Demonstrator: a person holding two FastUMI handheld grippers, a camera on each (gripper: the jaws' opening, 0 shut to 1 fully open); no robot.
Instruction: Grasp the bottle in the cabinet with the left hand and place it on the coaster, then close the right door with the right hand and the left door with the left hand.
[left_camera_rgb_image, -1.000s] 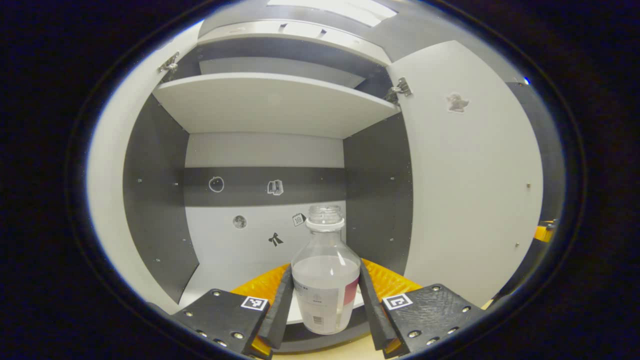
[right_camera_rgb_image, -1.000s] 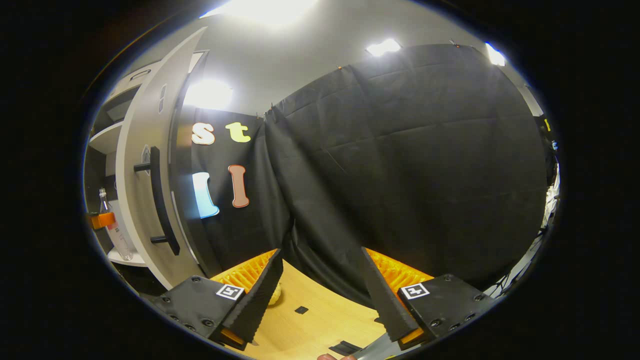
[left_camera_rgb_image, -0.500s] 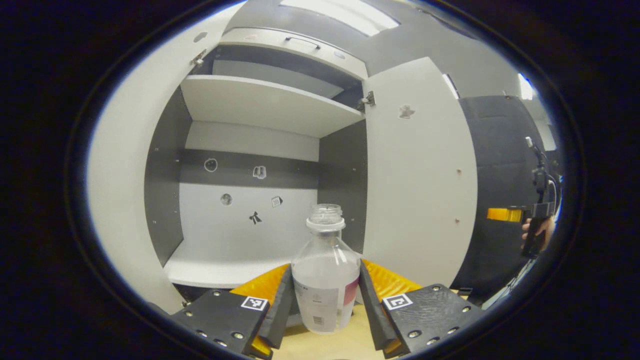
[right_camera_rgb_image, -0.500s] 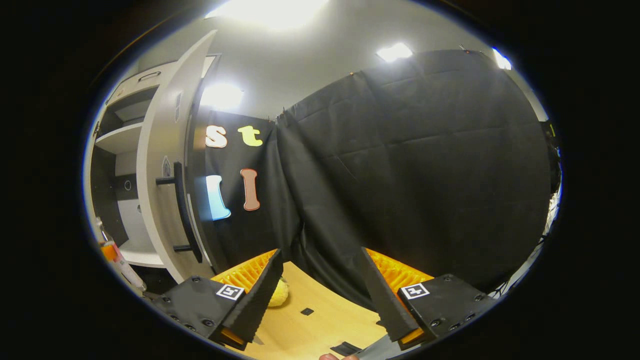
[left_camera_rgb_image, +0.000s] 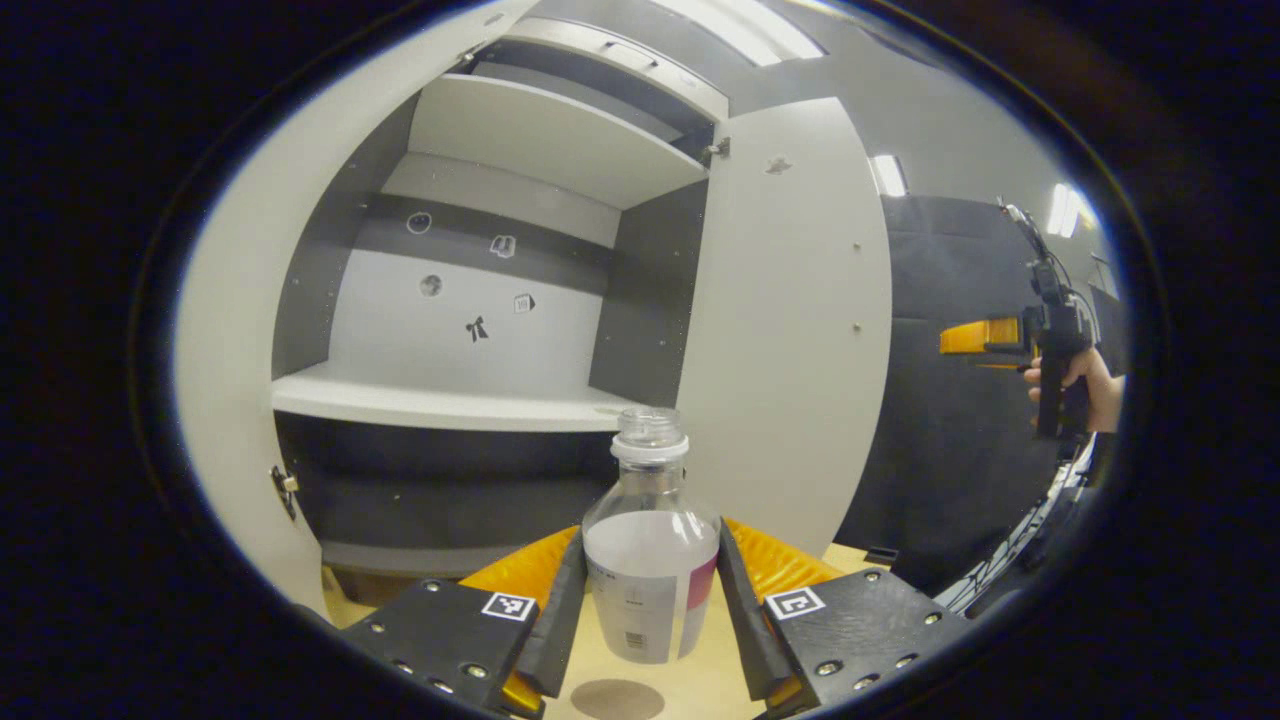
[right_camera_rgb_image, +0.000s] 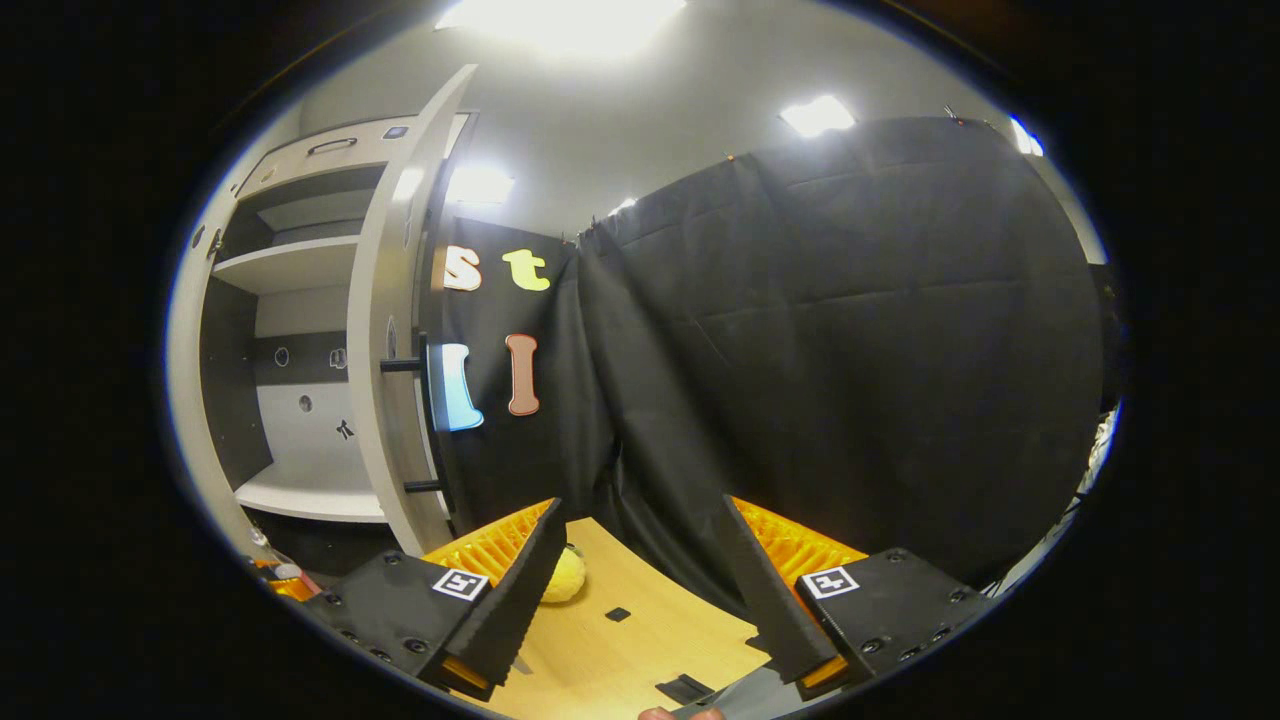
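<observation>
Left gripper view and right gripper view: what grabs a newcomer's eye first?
The clear bottle clamped upright in the left gripper, above a round coaster on the wooden table. Behind it the cabinet gapes, both doors open. The right gripper is open, facing black cloth.

One bottle (left_camera_rgb_image: 650, 560), one coaster (left_camera_rgb_image: 617, 699), two open cabinet doors (left_camera_rgb_image: 790, 330).

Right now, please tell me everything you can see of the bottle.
The bottle is clear, glass or plastic, with a round shoulder, a short neck, a white collar and an open threaded mouth. A white label with a red patch wraps its body. It stands upright, clamped between the jaws of the left gripper, outside the cabinet, above the brown coaster on the table.
</observation>
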